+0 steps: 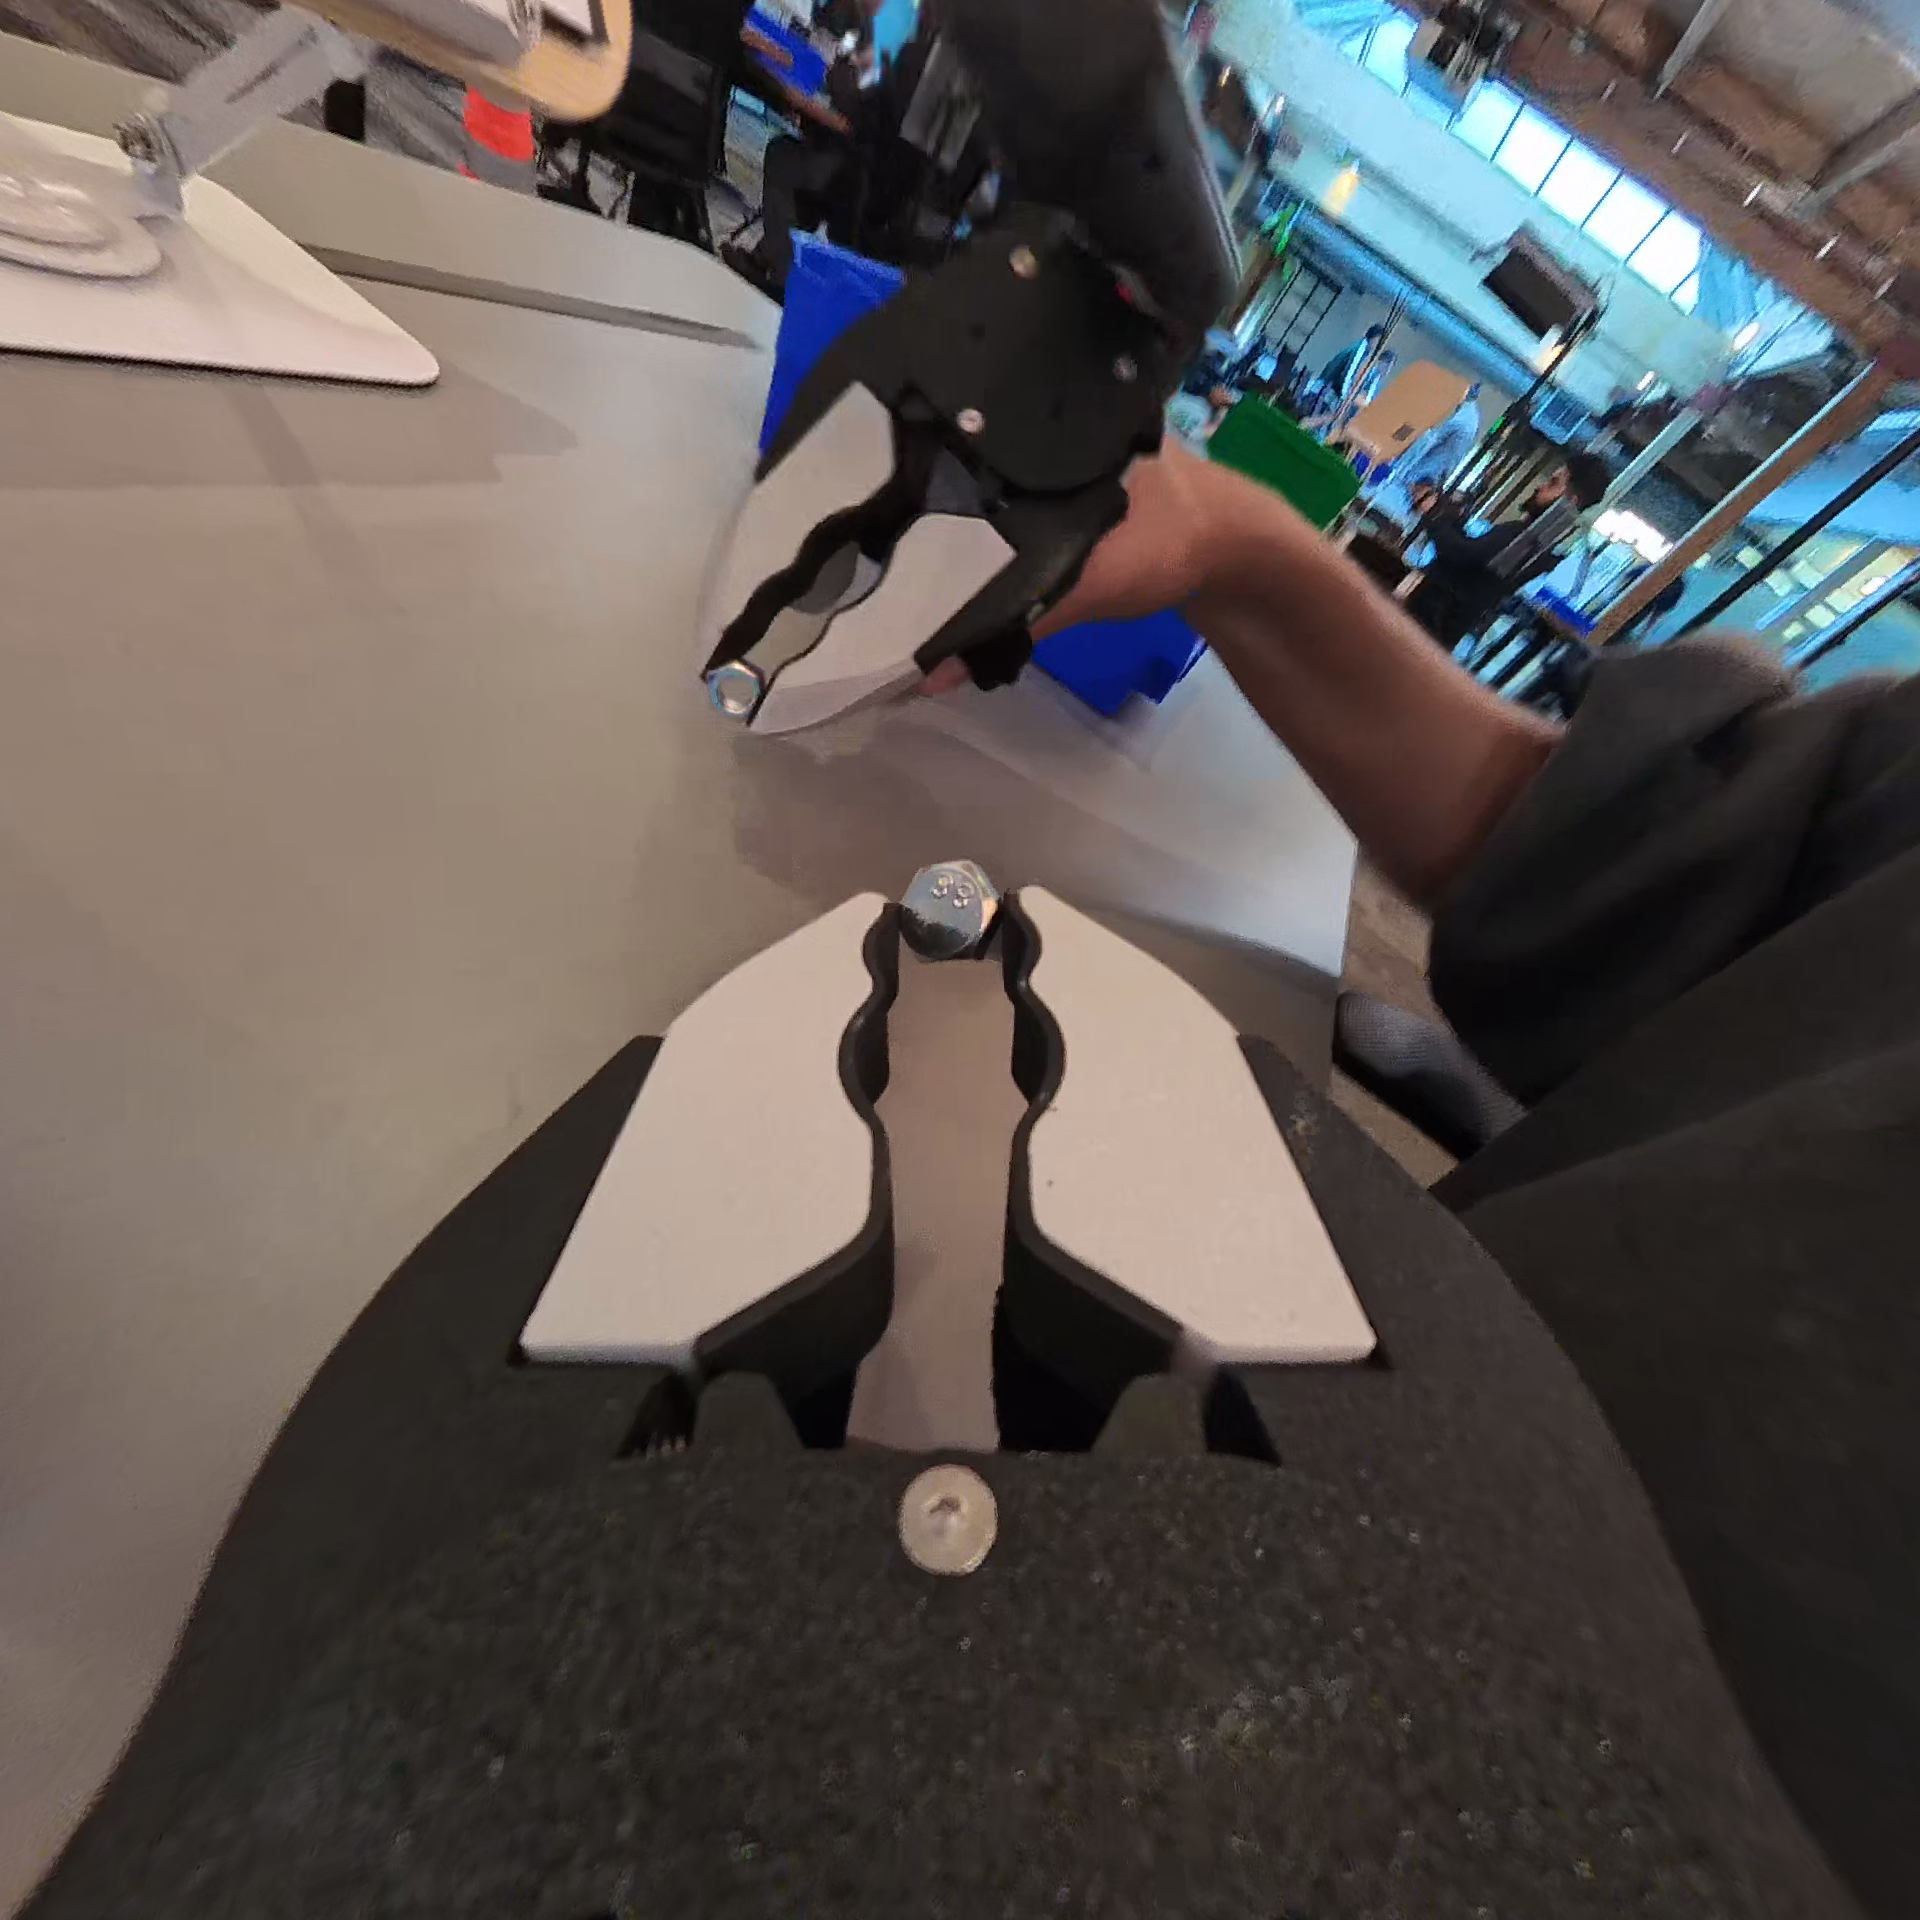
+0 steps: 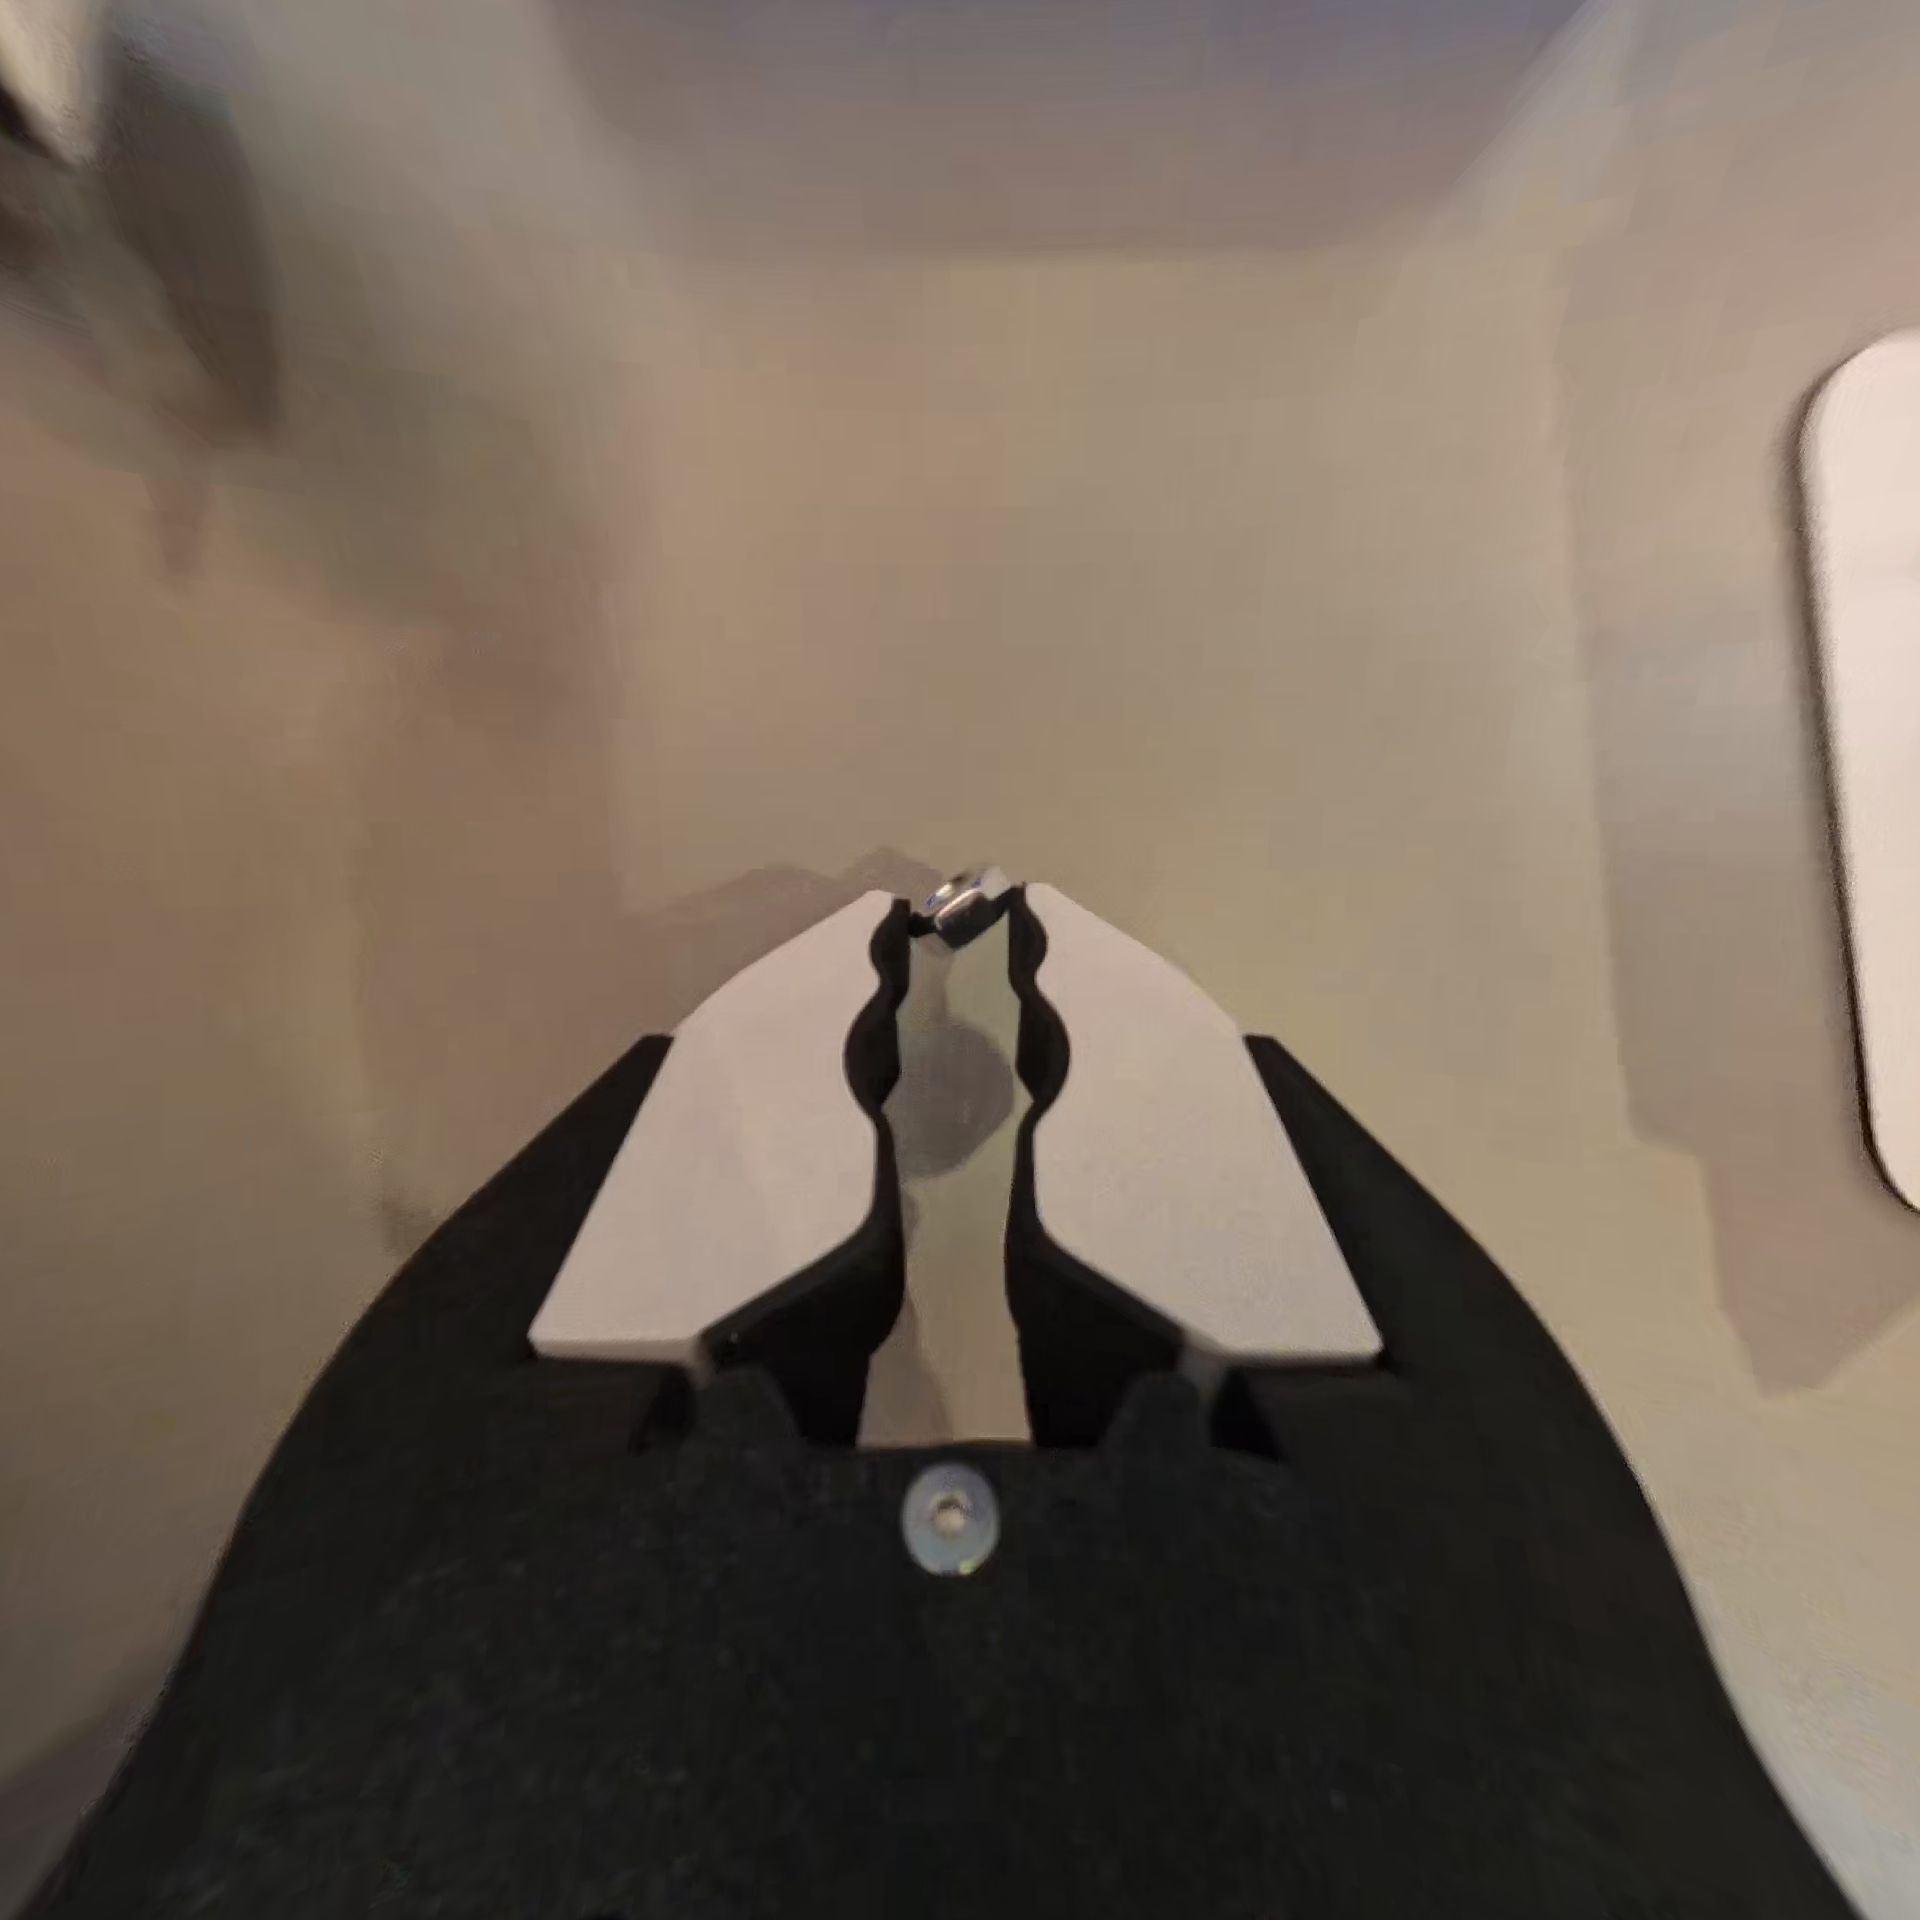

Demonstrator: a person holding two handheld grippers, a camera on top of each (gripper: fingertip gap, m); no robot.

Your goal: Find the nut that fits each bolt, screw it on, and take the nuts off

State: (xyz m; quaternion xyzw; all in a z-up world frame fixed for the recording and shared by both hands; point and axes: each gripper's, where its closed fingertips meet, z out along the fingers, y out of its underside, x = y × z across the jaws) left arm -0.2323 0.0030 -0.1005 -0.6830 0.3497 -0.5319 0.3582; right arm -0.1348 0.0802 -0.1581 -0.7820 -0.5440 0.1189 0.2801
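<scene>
Left tool [image 1: 951, 914]: pinching the bolt [image 1: 948, 906] head at its tips.
Right tool [image 2: 961, 906]: gripping the nut [image 2: 966, 904] slightly tilted.
Handling: both looking small, hard and slippery steel; flats are offering the surest hold.

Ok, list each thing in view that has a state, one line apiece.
Left gripper: shut on the bolt.
Bolt: clamped by its head at the fingertips, off the table.
Right gripper: shut on the nut.
Nut: pinched at the fingertips, tilted, not on the bolt.
Table: grey; a white pad lies on it.
</scene>
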